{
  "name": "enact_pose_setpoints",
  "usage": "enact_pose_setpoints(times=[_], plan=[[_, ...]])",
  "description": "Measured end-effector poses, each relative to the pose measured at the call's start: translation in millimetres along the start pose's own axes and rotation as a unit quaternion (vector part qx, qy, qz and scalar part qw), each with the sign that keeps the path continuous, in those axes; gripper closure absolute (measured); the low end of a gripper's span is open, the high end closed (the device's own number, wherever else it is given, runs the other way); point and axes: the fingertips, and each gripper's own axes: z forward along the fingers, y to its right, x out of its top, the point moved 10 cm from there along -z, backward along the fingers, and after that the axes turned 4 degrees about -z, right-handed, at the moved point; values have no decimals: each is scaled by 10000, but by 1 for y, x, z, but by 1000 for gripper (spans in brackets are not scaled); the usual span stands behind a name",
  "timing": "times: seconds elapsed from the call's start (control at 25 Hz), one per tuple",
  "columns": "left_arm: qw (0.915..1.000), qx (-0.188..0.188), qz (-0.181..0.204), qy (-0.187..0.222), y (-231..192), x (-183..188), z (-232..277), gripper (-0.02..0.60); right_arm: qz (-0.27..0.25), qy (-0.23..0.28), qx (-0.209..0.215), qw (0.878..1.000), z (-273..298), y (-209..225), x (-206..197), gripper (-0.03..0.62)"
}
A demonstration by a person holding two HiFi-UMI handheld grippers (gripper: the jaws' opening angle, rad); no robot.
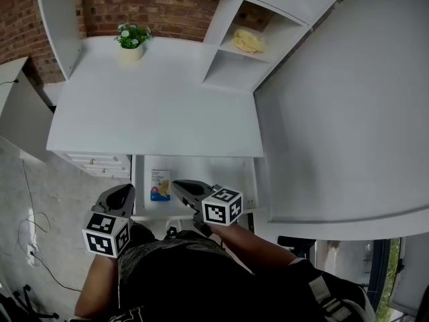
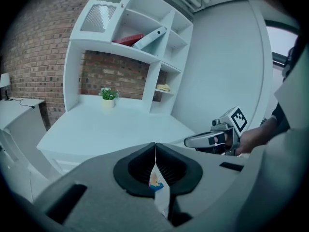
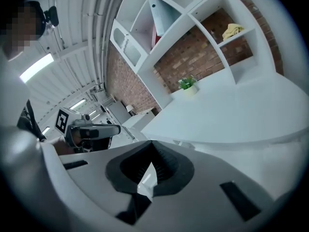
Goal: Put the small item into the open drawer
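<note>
The small item, a white and blue packet (image 1: 159, 185), lies flat at the left end of the open drawer (image 1: 214, 170) under the white desk's front edge. My right gripper (image 1: 174, 182) hangs over the drawer with its tips just right of the packet, jaws shut and empty; in its own view (image 3: 153, 161) the pads meet in a line. My left gripper (image 1: 126, 190) is outside the drawer's left wall, also shut with nothing gripped (image 2: 155, 151). A sliver of the packet (image 2: 155, 181) shows through the gap under its pads.
The white desk top (image 1: 154, 113) carries a small potted plant (image 1: 131, 42) at the back. A shelf unit holds a yellow cloth (image 1: 248, 41). A low drawer cabinet (image 1: 100, 163) stands left of the open drawer. A white wall (image 1: 348, 113) rises on the right.
</note>
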Motion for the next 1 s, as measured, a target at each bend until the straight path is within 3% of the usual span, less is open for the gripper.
enact_pose_setpoints(times=[0.16, 0.44, 1.0], plan=[[10000, -41, 37, -21, 11, -9, -9, 561, -210, 13, 30, 9998, -19, -18, -3, 591], [9994, -302, 131, 46, 19, -10, -22, 561, -421, 68, -277, 9987, -41, -51, -14, 589], [9953, -959, 163, -26, 5, -53, -112, 561, -458, 233, -1076, 9929, -42, -163, -70, 591]])
